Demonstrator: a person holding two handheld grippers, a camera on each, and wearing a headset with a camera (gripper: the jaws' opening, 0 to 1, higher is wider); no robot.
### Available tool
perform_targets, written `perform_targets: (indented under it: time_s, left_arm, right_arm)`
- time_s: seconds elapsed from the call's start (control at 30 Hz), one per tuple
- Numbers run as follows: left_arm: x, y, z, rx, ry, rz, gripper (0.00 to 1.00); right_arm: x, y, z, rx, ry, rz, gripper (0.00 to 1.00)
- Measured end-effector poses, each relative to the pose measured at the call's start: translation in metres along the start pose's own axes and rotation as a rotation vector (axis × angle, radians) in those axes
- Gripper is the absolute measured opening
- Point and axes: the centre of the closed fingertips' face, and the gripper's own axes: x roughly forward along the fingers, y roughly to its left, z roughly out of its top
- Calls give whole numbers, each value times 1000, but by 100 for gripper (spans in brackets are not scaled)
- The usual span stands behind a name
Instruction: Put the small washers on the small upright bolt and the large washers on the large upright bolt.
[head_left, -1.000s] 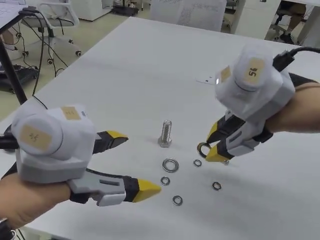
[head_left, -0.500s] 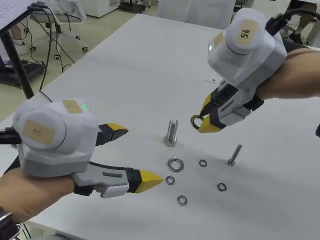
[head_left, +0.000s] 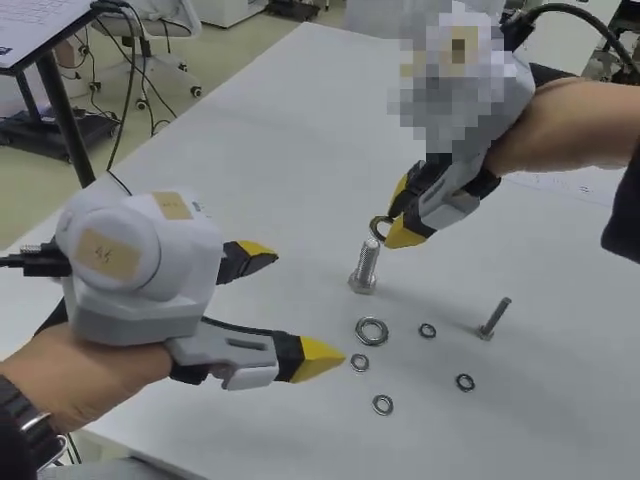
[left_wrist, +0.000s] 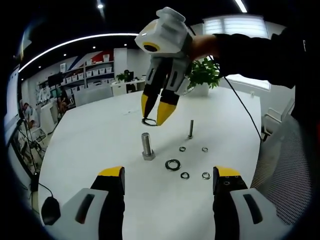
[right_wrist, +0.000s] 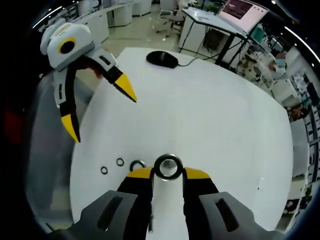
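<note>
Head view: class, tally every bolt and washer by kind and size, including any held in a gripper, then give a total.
Large silver hex bolt: 1
Small silver bolt: 1
Large silver ring washers: 2 (one loose, one in the right gripper)
Small silver ring washers: 4
Total: 8

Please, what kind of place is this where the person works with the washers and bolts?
Probably an open office or lab workroom, not a factory floor. There is a long white table, shelves of bins along the far wall, a monitor at another workstation, and a potted plant by the window.
</note>
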Motion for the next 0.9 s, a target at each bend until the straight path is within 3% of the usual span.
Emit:
perform_targets:
  time_s: [0.9]
  left_arm:
    - [1,0,1,-9,-2,2,71]
  right_arm:
    - [35,-10,-13,21,67,78,23]
